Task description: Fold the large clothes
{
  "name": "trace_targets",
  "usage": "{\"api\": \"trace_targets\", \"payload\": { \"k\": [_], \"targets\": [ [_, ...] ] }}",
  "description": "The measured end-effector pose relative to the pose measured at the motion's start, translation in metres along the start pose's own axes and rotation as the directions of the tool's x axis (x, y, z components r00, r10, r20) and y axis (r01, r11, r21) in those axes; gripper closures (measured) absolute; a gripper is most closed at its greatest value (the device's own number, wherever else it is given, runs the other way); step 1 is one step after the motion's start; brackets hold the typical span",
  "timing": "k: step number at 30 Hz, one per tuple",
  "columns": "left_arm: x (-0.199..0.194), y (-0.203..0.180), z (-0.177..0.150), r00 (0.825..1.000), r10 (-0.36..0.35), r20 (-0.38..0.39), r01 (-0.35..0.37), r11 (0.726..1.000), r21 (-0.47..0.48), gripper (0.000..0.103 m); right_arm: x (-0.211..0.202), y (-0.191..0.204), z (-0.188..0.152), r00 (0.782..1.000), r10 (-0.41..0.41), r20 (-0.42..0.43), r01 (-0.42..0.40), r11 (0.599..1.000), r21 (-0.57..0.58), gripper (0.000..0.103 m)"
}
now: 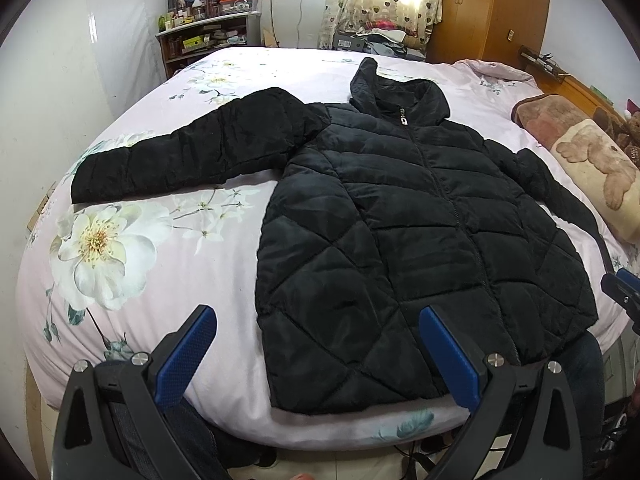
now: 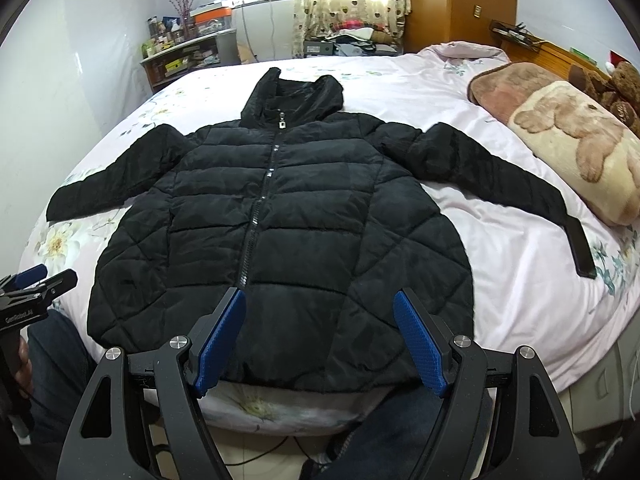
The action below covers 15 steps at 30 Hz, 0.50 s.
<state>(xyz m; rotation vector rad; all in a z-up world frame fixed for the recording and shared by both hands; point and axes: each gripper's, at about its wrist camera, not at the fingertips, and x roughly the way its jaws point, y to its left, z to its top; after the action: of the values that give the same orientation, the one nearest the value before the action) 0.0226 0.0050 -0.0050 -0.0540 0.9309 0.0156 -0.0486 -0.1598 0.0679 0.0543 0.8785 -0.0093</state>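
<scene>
Black jacket (image 2: 280, 224) flat on bed (image 2: 500, 248), hem at near edge.

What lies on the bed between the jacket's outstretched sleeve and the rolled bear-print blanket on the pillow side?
Nothing: in the right wrist view, only bare pink sheet separates the black jacket's sleeve from the bear-print blanket.

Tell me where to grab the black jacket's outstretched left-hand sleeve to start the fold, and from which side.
Probably grip the sleeve cuff with the left gripper, coming from the bed's near left edge. On the jacket, this sleeve lies flat and straight, its cuff end free on the bedsheet, so open jaws could slide around it.
</scene>
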Motion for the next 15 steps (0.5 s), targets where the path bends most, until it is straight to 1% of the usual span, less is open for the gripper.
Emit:
{"api": "trace_targets", "payload": {
  "k": [4, 9, 12, 15],
  "targets": [
    [0.015, 0.01, 0.012, 1.0, 0.012, 0.005, -0.012, 1.0, -0.01, 0.001, 0.014, 0.011, 0.014, 1.0, 0.013, 0.017, -0.013, 0.999, -0.031, 0.027],
    [0.042, 0.033, 0.032, 0.999, 0.033, 0.021, -0.032, 0.998, -0.044, 0.001, 0.042, 0.025, 0.036, 0.999, 0.047, 0.002, -0.047, 0.997, -0.068, 0.027],
    [0.063, 0.06, 0.048, 0.999, 0.044, 0.025, -0.041, 0.993, -0.113, 0.001, 0.061, 0.036, 0.05, 0.998, 0.07, -0.01, -0.07, 0.993, -0.099, 0.027],
    [0.085, 0.09, 0.064, 0.994, 0.102, 0.04, -0.094, 0.981, -0.168, 0.001, 0.083, 0.046, 0.064, 0.997, 0.075, -0.01, -0.076, 0.989, -0.127, 0.027]
  ]
}}
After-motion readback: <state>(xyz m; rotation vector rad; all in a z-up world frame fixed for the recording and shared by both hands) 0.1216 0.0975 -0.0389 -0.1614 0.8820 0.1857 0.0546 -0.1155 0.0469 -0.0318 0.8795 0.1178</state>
